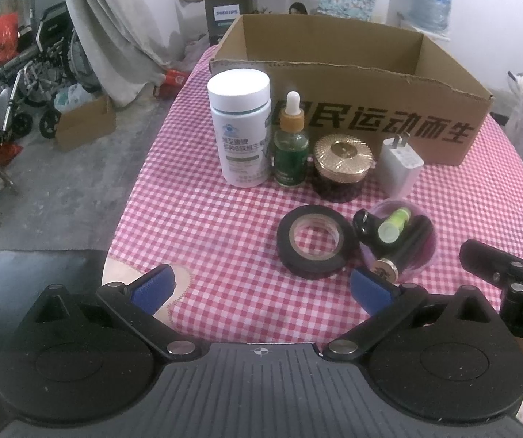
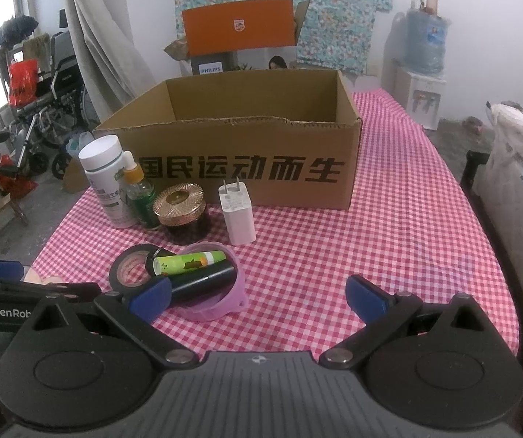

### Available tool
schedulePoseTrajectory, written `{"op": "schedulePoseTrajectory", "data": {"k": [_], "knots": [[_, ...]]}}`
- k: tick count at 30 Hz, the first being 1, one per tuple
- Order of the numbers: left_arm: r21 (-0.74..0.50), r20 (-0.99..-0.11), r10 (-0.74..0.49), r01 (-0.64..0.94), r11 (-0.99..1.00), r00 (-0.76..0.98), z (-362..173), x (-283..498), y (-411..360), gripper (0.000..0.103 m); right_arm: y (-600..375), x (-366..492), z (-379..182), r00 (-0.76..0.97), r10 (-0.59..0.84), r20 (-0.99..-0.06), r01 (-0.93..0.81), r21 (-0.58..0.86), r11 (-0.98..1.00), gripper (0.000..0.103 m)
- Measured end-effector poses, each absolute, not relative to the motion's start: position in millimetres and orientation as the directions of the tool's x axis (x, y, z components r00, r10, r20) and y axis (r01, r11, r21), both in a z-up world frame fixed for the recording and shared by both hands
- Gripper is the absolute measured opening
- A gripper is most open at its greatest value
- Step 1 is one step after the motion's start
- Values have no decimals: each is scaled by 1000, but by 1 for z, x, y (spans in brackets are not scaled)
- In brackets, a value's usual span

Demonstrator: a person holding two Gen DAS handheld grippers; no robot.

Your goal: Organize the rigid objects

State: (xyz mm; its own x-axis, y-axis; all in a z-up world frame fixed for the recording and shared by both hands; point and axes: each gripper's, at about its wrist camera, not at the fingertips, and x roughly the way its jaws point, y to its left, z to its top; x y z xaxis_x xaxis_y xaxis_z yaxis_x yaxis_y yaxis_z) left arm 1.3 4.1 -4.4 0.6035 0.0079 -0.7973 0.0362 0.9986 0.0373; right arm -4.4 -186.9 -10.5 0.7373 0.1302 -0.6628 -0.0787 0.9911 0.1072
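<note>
An open cardboard box stands on the red checked tablecloth. In front of it stand a white pill bottle, a green dropper bottle, a gold-lidded jar and a white charger. Nearer lie a black tape roll and a pink bowl holding a green tube and black items. My left gripper is open and empty, short of the tape. My right gripper is open and empty, beside the bowl.
A wheelchair and a small carton stand on the floor to the left. A Philips box sits behind the cardboard box. A water dispenser and a mattress are on the right.
</note>
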Motion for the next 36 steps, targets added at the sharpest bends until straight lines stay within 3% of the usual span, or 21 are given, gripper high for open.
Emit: {"op": "schedulePoseTrajectory", "data": {"k": [16,20,23,26,30,34,36], "knots": [[12,-762,-32,63,998,647,-5,-7,5,103,-199,-9,-7,767,160,-621,-96,135,986,103],[-19,-710,-109,136,991,695,1,-16,0,103,-217,-6,-2,767,249,-592,-124,244,962,102],[-103,-660,-243,235,967,711,4,-21,-1,103,-230,-2,0,759,319,-567,-135,342,930,98],[-91,-642,-280,291,952,714,3,-20,-11,103,-241,5,-1,742,371,-559,-126,428,895,95],[-30,-646,-275,336,941,712,0,-14,-29,97,-252,19,-7,697,456,-553,-107,548,829,88],[-63,-683,-316,378,924,659,-9,-7,-35,88,-259,32,-20,647,545,-533,-78,665,743,85],[-69,-700,-316,380,923,641,-14,-3,-37,73,-260,38,-26,626,573,-529,-68,694,716,83]]}}
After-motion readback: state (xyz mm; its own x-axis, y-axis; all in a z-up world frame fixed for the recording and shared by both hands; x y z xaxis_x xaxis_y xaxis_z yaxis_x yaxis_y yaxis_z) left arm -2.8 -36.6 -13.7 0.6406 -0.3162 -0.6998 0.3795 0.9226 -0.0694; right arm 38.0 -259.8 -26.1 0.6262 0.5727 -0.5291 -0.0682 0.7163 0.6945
